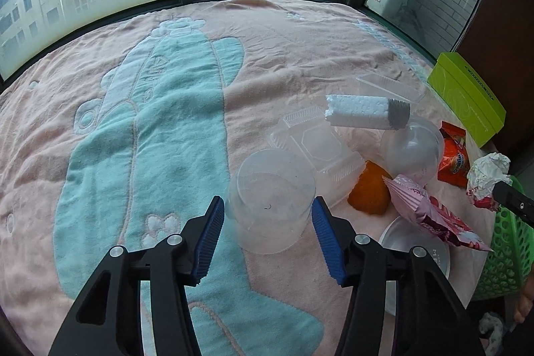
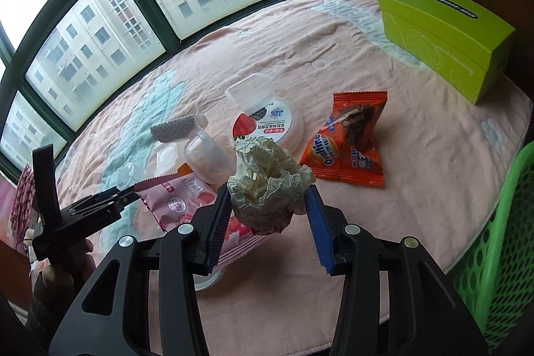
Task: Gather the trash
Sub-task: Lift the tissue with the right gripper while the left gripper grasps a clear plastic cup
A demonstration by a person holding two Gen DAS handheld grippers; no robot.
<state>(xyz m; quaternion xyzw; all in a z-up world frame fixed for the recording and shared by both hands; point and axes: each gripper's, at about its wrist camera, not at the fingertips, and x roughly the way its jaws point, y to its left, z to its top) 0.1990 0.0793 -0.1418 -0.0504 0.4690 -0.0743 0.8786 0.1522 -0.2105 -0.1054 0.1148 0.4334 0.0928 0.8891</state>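
Observation:
A clear plastic cup (image 1: 272, 206) lies on its side on the pink blanket (image 1: 283, 55). My left gripper (image 1: 267, 206) stands open around it, blue pads on either side, with a thin gap at the left pad. My right gripper (image 2: 268, 199) is shut on a crumpled paper wad (image 2: 267, 182), held above the blanket. In the left wrist view that wad (image 1: 487, 179) shows at the right edge. More trash lies between the grippers: a foam piece (image 1: 363, 114), a clear clamshell (image 1: 317, 145), a pink wrapper (image 1: 430, 212) and an orange Ovaltine packet (image 2: 347, 142).
A green mesh basket (image 2: 500, 239) stands off the blanket's right edge. A lime-green box (image 2: 447, 35) sits at the back right. A white round tub with a fruit label (image 2: 267, 122) lies behind the wad. Windows run along the far side. A hand holds the left gripper's handle (image 2: 66, 256).

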